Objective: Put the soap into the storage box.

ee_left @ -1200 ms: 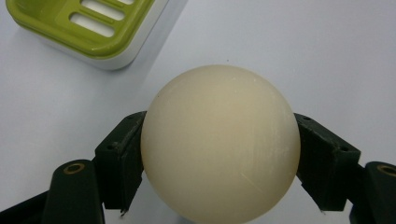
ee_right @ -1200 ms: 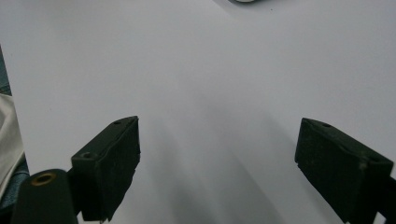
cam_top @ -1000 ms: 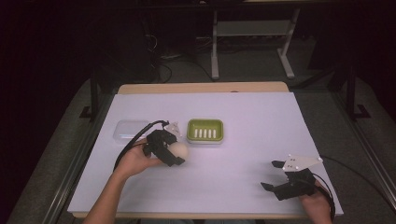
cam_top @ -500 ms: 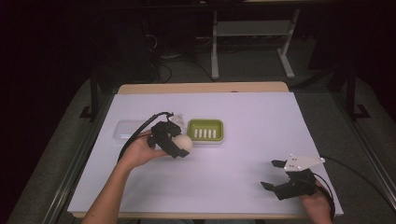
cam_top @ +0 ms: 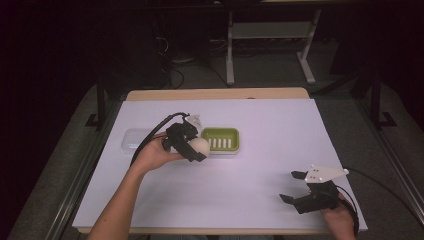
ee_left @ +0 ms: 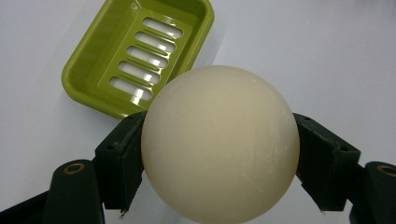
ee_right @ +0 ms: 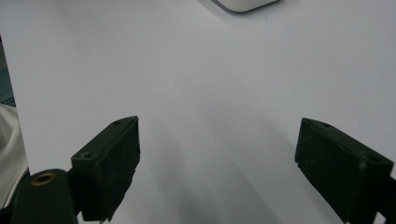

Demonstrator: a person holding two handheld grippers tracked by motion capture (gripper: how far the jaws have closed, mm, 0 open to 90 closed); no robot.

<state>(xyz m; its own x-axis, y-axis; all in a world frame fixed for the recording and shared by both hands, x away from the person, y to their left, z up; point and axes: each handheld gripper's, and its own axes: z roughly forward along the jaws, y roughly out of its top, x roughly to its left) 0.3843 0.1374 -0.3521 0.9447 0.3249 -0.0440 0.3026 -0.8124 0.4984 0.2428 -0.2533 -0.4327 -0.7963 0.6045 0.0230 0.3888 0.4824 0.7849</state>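
My left gripper is shut on a cream ball, held just left of a green slotted soap dish in the middle of the table. In the left gripper view the ball sits between both black jaws, with the green dish beyond it at upper left. At the table's front right my right gripper stands open over the white sheet; in the right gripper view its jaws are wide apart, nothing between them.
A clear plastic lid or tray lies left of the left hand. The white sheet covers the table top. A pale object's edge shows at the top of the right gripper view. Dark floor and a stand lie beyond the far edge.
The left gripper has carried the ball a little farther from the person and to the right, closer to the green dish. The right gripper has stayed put.
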